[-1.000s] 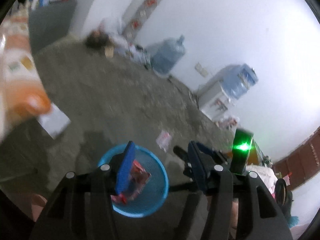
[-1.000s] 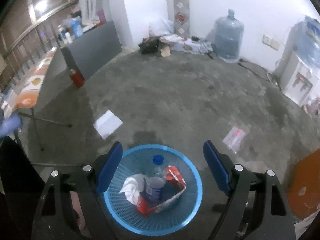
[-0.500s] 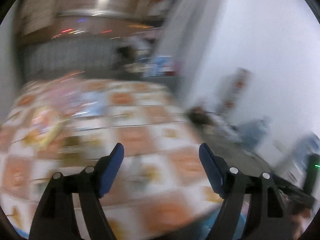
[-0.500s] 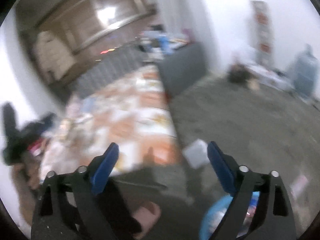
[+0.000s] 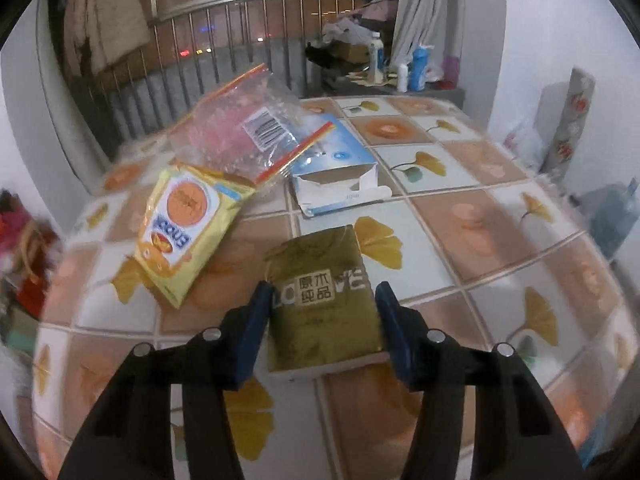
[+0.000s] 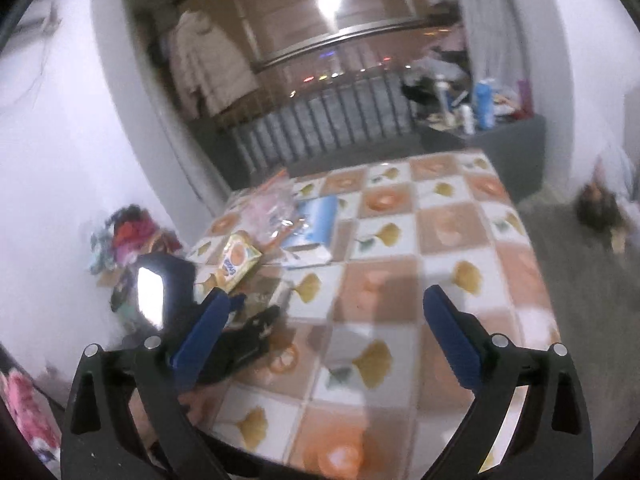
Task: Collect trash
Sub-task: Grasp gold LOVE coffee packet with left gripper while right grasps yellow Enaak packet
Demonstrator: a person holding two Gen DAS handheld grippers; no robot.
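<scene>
Left gripper (image 5: 324, 294) open astride olive-green flat tissue pack (image 5: 322, 300) on tiled-pattern surface (image 5: 480, 216) — yellow snack packet (image 5: 188, 232), torn blue-white carton (image 5: 336, 168) & clear zip bag (image 5: 248, 136) beyond. Right gripper (image 6: 326, 308) open, empty.

1. A lived-in home: a table (image 5: 460, 184) under a ginkgo-leaf tiled cloth.
2. A pale coat (image 5: 106, 12) hangs by a railed balcony window (image 5: 240, 4).
3. A grey cabinet (image 6: 508, 136) carries bottles and clutter.
4. A curtain (image 5: 424, 4) hangs beside it; a water jug (image 5: 612, 216) stands on the floor.
</scene>
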